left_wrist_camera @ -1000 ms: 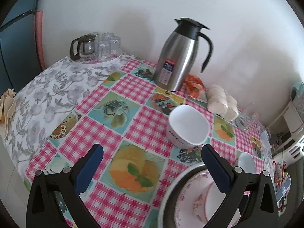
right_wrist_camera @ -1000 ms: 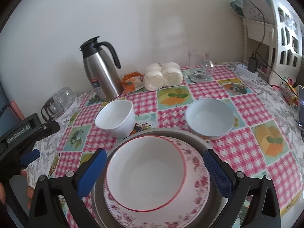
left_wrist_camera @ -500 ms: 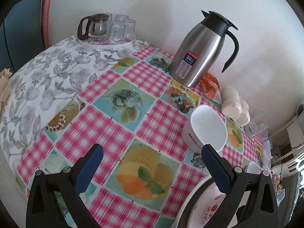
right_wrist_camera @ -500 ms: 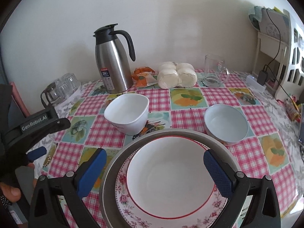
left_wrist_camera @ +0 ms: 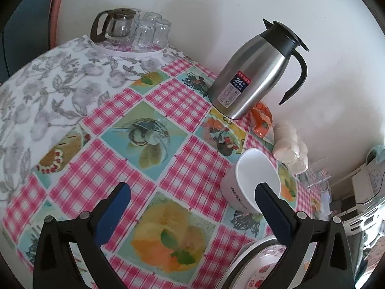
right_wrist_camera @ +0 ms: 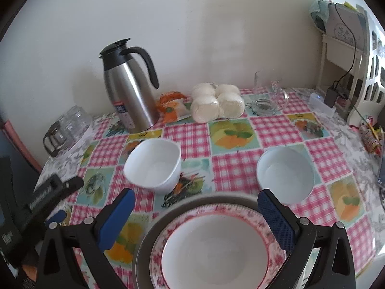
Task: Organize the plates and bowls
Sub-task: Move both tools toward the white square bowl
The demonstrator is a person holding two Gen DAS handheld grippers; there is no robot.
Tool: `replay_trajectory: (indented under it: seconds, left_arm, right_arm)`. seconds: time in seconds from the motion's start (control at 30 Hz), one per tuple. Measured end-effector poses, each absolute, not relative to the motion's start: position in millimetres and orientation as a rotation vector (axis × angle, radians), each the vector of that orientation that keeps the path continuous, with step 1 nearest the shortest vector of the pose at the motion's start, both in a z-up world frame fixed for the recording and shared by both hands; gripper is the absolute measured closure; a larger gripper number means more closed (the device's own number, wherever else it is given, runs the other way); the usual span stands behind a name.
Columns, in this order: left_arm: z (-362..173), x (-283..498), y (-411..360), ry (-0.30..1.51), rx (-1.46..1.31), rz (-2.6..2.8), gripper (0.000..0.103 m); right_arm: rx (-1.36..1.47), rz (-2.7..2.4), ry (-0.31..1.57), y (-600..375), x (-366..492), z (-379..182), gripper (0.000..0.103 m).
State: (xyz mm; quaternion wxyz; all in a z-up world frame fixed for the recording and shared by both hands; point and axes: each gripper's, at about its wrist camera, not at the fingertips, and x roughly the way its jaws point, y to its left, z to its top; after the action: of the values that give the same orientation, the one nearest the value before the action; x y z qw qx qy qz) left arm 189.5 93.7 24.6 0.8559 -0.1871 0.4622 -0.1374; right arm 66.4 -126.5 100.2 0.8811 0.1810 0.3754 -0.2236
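Note:
A white squarish bowl (right_wrist_camera: 154,165) stands on the checked tablecloth left of centre; it also shows in the left wrist view (left_wrist_camera: 250,180), just beyond my left gripper's right finger. A round white bowl (right_wrist_camera: 285,174) stands to the right. A red-rimmed bowl (right_wrist_camera: 214,250) sits on a floral plate (right_wrist_camera: 157,252) stacked on a grey plate (right_wrist_camera: 142,252) at the near edge. My right gripper (right_wrist_camera: 192,214) is open above this stack. My left gripper (left_wrist_camera: 192,207) is open and empty over the cloth; it also shows in the right wrist view (right_wrist_camera: 51,192), at the far left.
A steel thermos jug (right_wrist_camera: 130,89) stands at the back by the wall, with an orange packet (right_wrist_camera: 170,107), white buns (right_wrist_camera: 216,106) and a glass mug (right_wrist_camera: 267,96) beside it. A tray with a glass teapot and cups (left_wrist_camera: 130,29) is at the back left corner.
My left gripper has swung left and away from the plate stack, which now shows only at its view's lower right. My right gripper has pulled back and risen a little; both stay open.

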Motion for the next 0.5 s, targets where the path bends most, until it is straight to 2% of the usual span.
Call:
replay_trajectory:
  seconds: [0.5]
  left_arm:
    - [13.0,219.3,64.6,0.994,-0.435,-0.357,0.0]
  right_arm:
    - [0.462,-0.545,0.929,-165.9,130.0,106.8,0.0]
